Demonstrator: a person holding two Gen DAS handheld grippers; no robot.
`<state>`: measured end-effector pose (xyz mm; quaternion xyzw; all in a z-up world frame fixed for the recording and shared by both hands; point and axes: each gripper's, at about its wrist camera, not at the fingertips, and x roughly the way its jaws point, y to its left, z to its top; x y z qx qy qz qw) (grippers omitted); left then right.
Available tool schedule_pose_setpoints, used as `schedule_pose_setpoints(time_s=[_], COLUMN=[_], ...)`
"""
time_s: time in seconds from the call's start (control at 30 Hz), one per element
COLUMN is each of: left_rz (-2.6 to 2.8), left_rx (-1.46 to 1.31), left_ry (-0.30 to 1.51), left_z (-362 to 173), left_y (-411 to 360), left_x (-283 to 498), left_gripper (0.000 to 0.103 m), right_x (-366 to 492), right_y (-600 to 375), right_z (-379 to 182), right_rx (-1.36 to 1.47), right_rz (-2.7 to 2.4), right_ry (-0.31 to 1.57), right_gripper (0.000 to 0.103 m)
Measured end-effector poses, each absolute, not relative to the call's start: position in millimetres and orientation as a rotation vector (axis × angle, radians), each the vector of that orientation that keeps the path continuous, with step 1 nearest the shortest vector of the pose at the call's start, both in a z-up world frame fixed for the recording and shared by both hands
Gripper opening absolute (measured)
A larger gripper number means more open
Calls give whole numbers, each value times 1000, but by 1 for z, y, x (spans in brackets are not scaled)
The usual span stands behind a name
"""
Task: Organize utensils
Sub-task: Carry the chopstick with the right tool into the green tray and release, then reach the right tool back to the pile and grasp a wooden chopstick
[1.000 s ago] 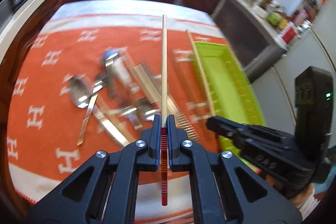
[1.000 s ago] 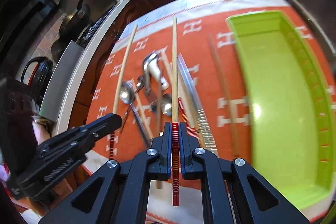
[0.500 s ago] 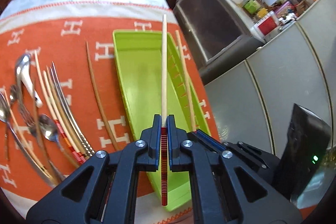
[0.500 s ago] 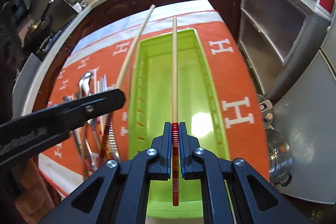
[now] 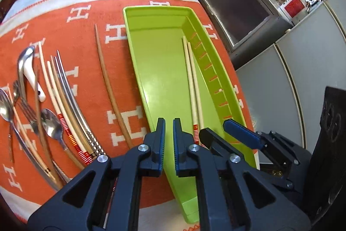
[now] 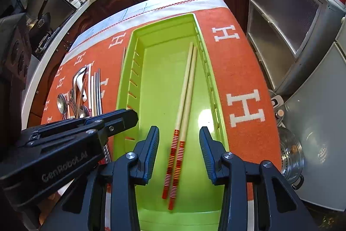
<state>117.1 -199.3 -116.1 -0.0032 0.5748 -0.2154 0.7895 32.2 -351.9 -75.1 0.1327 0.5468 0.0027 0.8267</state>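
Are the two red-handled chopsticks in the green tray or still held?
In the tray. Both chopsticks lie flat, side by side on the green tray floor, and the right gripper is open with nothing between its fingers.

We see a glossy green plastic tray (image 6: 138,70) with a bright glare spot on its smooth floor. In it lie two pale matt wooden chopsticks (image 6: 187,88) with shiny red and gold banded ends. The orange cloth (image 5: 86,31) looks soft and woven, matt, with white letters and stitched edge. On it the spoons (image 5: 50,120) and fork (image 5: 24,104) gleam as polished metal. The grippers' (image 6: 179,152) black plastic looks matt, with ribbed blue pads (image 5: 175,140).
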Motion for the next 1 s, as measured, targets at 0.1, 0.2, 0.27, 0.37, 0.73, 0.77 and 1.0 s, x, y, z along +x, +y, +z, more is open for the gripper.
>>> schedule_pose_setpoints(time_s=[0.1,0.2,0.27,0.37,0.73,0.77,1.0], left_rz=[-460,-433,-419,-399,-231,-216,-154], left_rx=[46,75,76,103,144,149,167], left_ry=[1198,1146,1110,1073,929,916,839], left_z=[-103,-85,-76,-64,-28,-26,-12], left_y=[-197,-190,-183,-169,-85,-77,-32], left_x=[108,97,91,84,49,46,25], left_gripper=[12,49,51,51,51,52,58], right_x=[35,34,31,27,7,5,0], right_y=[-339,-334,-331,-327,-302,-296,-258], right_z=[-76,-74,-71,-65,-36,-32,-11], right_rx=[276,279,287,289,276,269,209], right_rz=[6,8,13,12,22,30,86], right_ry=[1164,1163,1161,1156,1128,1124,1101], right_gripper=[39,39,39,39,40,40,40])
